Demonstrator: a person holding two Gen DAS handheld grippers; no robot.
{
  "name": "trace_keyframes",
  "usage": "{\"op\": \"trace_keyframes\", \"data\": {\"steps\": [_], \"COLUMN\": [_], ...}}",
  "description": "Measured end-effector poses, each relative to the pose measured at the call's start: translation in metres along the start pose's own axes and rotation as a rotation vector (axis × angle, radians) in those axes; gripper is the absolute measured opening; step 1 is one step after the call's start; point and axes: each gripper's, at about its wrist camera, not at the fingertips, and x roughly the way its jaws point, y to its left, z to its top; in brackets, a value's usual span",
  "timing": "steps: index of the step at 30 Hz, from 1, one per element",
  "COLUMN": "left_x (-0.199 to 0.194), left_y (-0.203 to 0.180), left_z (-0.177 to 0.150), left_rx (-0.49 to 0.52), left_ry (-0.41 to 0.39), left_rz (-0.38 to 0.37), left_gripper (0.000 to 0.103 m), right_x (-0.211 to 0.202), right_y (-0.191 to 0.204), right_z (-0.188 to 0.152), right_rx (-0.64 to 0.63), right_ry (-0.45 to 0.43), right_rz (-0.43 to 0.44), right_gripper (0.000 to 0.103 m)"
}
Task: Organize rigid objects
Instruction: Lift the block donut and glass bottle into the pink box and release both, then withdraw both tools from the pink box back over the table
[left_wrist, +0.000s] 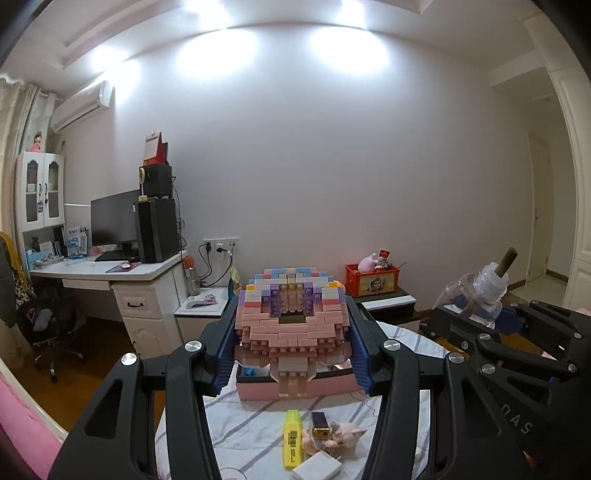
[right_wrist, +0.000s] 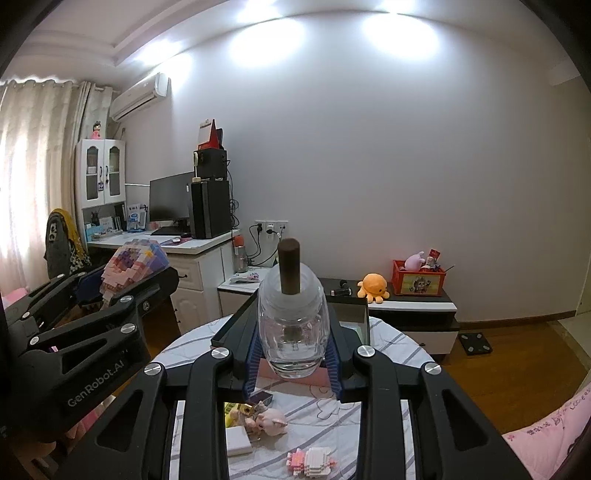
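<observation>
Holding one pastel brick-built figure (left_wrist: 291, 325) above the pink box (left_wrist: 295, 387), the left gripper (left_wrist: 291, 339) pinches it between half-spread jaws. The right gripper (right_wrist: 293, 354), jaws narrower, clamps one clear glass bottle (right_wrist: 293, 328) with a brown stopper (right_wrist: 289, 266). Below on the striped cloth (left_wrist: 251, 424) lie one yellow highlighter (left_wrist: 291, 439), one pink plush (right_wrist: 271, 421) and one white block (right_wrist: 238, 441).

Brick figure (left_wrist: 291, 317): pink body, purple, white, blue and yellow rows on top. Below figure, tablecloth (left_wrist: 258, 417) white, striped in grey-lilac. On cloth, highlighter (left_wrist: 291, 439) yellow, small plush (left_wrist: 347, 434) pale pink. Bottle (right_wrist: 293, 325) clear glass, stopper (right_wrist: 289, 266) dark brown. Gripper pads (left_wrist: 360, 354) blue, frames black.
</observation>
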Motion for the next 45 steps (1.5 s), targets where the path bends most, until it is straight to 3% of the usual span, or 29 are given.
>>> {"op": "trace_keyframes", "data": {"steps": [5,12,22,27,33,35,36,37,38,40,42,45], "left_x": [0.029,0.116,0.257,0.302,0.319,0.318,0.317,0.314,0.312,0.303,0.29,0.264], "left_y": [-0.001,0.0,0.021,0.022,0.02,0.02,0.02,0.022,0.023,0.026,0.029,0.039], "left_z": [0.0,-0.008,-0.045,-0.065,-0.081,-0.082,-0.081,-0.08,-0.079,-0.073,-0.065,-0.052], "left_rx": [0.015,0.034,0.038,0.043,0.04,0.046,0.054,0.052,0.047,0.038,0.042,0.009], "left_ry": [0.03,0.147,0.393,0.504,0.547,0.542,0.53,0.517,0.513,0.488,0.473,0.424], "left_rz": [-0.008,-0.044,-0.047,-0.049,-0.041,-0.024,-0.008,-0.006,-0.011,-0.024,-0.002,0.002], "left_gripper": [0.052,0.052,0.052,0.052,0.053,0.058,0.065,0.076,0.081,0.086,0.088,0.098], "right_x": [0.023,0.089,0.217,0.258,0.274,0.277,0.277,0.278,0.277,0.271,0.262,0.244], "right_y": [-0.006,-0.018,-0.051,-0.066,-0.071,-0.072,-0.071,-0.072,-0.072,-0.073,-0.072,-0.074], "right_z": [0.003,0.006,-0.018,-0.038,-0.054,-0.056,-0.057,-0.057,-0.056,-0.051,-0.044,-0.031], "right_rx": [-0.01,-0.036,-0.049,-0.038,-0.006,0.006,0.007,0.006,0.013,0.027,0.032,0.052], "right_ry": [0.023,0.114,0.362,0.487,0.535,0.536,0.53,0.531,0.528,0.503,0.475,0.434], "right_rz": [-0.002,-0.026,-0.045,-0.06,-0.015,0.016,0.021,0.023,0.024,0.024,0.022,0.013], "right_gripper": [0.031,0.031,0.031,0.031,0.031,0.031,0.032,0.041,0.056,0.072,0.076,0.079]}}
